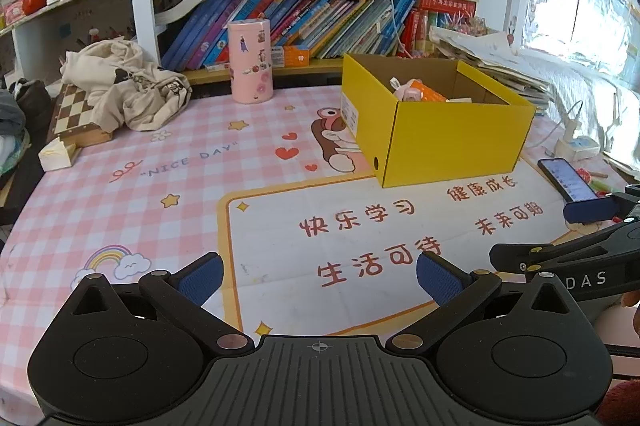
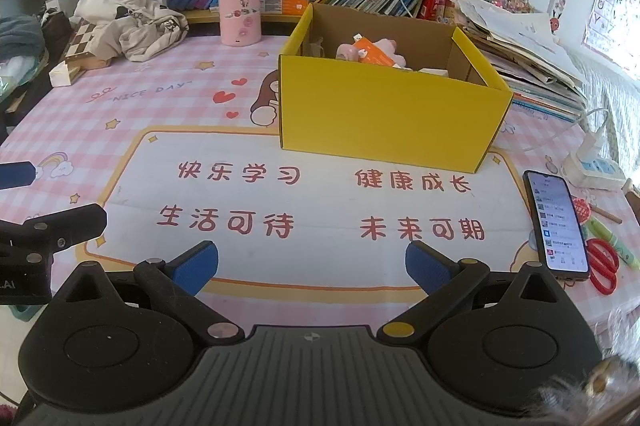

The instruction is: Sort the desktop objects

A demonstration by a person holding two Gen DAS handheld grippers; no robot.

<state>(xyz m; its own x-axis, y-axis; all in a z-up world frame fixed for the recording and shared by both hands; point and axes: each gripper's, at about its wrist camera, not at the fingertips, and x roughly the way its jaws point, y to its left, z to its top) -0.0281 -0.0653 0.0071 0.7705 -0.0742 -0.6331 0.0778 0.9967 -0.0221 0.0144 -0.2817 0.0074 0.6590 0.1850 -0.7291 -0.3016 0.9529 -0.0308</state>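
A yellow cardboard box (image 1: 452, 142) (image 2: 384, 122) stands open on the pink desk mat. Inside lie a pink toy (image 2: 352, 51) (image 1: 406, 91), an orange packet (image 2: 374, 54) and small pale items. My left gripper (image 1: 318, 276) is open and empty, low over the mat's white panel in front of the box. My right gripper (image 2: 312, 264) is open and empty, also in front of the box. The right gripper shows at the right edge of the left wrist view (image 1: 576, 238); the left one shows at the left edge of the right wrist view (image 2: 44, 210).
A pink cylinder tin (image 1: 251, 60) (image 2: 239, 6) stands at the back by the bookshelf. Crumpled cloth (image 1: 128, 82) lies on a chessboard box (image 1: 74, 114) at left. A lit phone (image 2: 558, 222), red scissors (image 2: 602, 266) and a power strip (image 2: 592, 168) lie at right.
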